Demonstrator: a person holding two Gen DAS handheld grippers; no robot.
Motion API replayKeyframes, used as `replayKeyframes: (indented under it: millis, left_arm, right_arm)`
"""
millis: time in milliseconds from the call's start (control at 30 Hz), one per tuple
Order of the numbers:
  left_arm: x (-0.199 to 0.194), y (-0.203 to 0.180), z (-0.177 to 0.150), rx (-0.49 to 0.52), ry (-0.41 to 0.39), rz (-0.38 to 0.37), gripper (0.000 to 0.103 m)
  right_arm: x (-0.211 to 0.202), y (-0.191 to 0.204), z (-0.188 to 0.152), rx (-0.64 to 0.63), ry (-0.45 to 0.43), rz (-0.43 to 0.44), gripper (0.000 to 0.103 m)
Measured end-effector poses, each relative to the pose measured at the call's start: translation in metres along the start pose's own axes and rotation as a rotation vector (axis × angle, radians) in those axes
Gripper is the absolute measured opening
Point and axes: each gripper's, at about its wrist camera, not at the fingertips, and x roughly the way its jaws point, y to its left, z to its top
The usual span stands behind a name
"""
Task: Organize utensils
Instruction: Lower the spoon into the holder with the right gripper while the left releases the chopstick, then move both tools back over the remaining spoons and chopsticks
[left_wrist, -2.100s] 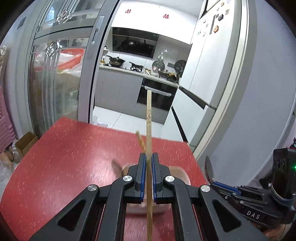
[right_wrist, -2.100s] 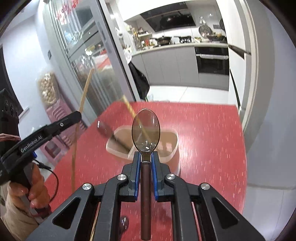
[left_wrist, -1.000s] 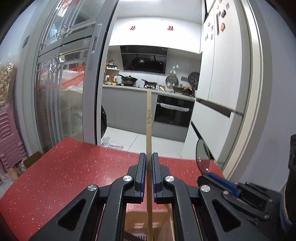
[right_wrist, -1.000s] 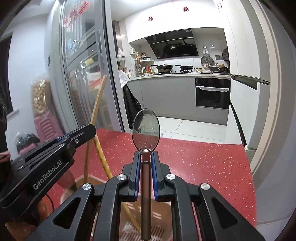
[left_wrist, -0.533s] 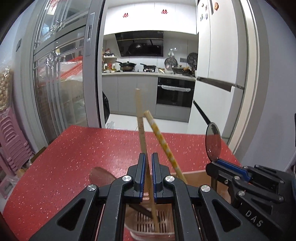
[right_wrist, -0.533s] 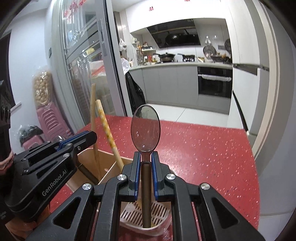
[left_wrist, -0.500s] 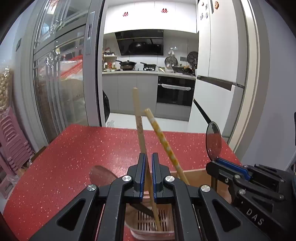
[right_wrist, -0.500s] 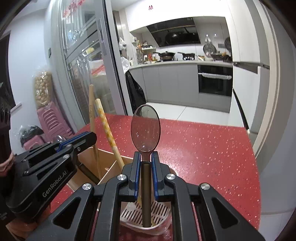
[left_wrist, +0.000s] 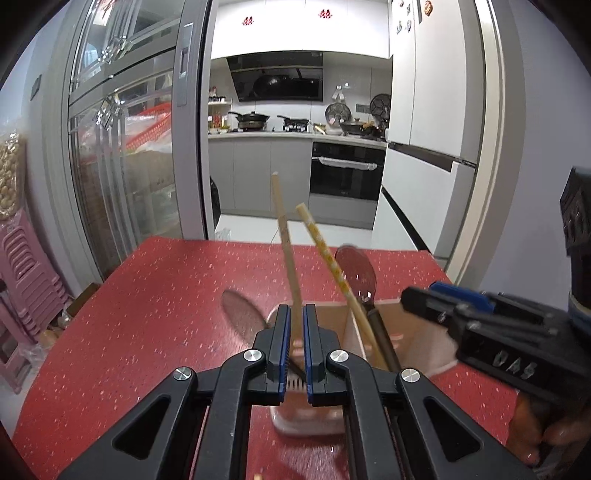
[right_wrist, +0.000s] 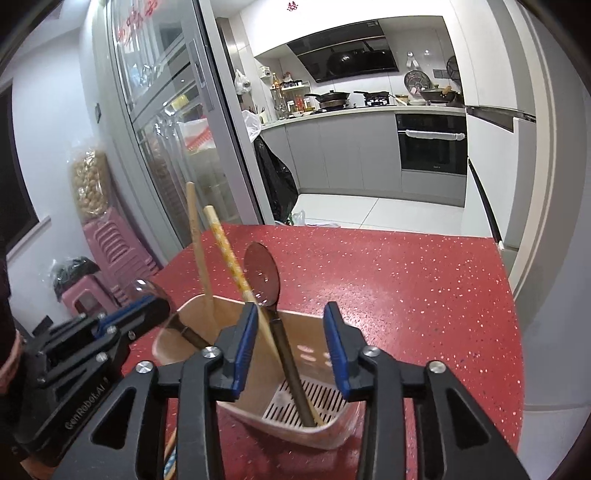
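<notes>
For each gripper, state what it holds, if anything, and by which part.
The left gripper is shut on the plain wooden chopstick, low on its shaft. The right gripper, jaws just opened, holds nothing; the spoon stands free in the utensil holder.

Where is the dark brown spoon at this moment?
In the right wrist view the dark brown spoon stands bowl-up in the beige slotted utensil holder on the red table, leaning beside the yellow patterned chopstick.

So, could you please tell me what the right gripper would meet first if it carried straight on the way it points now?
Probably the dark spoon standing in the holder: its handle rises between the open jaws of the right gripper. Depth is hard to judge; the holder's rim may come first.
</notes>
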Motion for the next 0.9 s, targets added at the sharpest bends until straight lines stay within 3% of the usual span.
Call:
replayKeyframes:
  millis: [300, 567, 900]
  left_arm:
    - [-0.027, 0.016, -0.034, 0.008, 0.126, 0.032, 0.032]
    - [-0.046, 0.031, -0.082, -0.006, 0.256, 0.075, 0.032]
    - [-0.073, 0.056, -0.126, -0.069, 0.327, 0.092, 0.032]
  right_arm:
    - [-0.038, 0.015, -0.027, 0.017, 0.055, -0.007, 0.062]
    - [-0.048, 0.022, -0.085, 0.104, 0.223, 0.004, 0.064]
    - [-0.058, 0.030, -0.147, 0.167, 0.356, -0.019, 0.064]
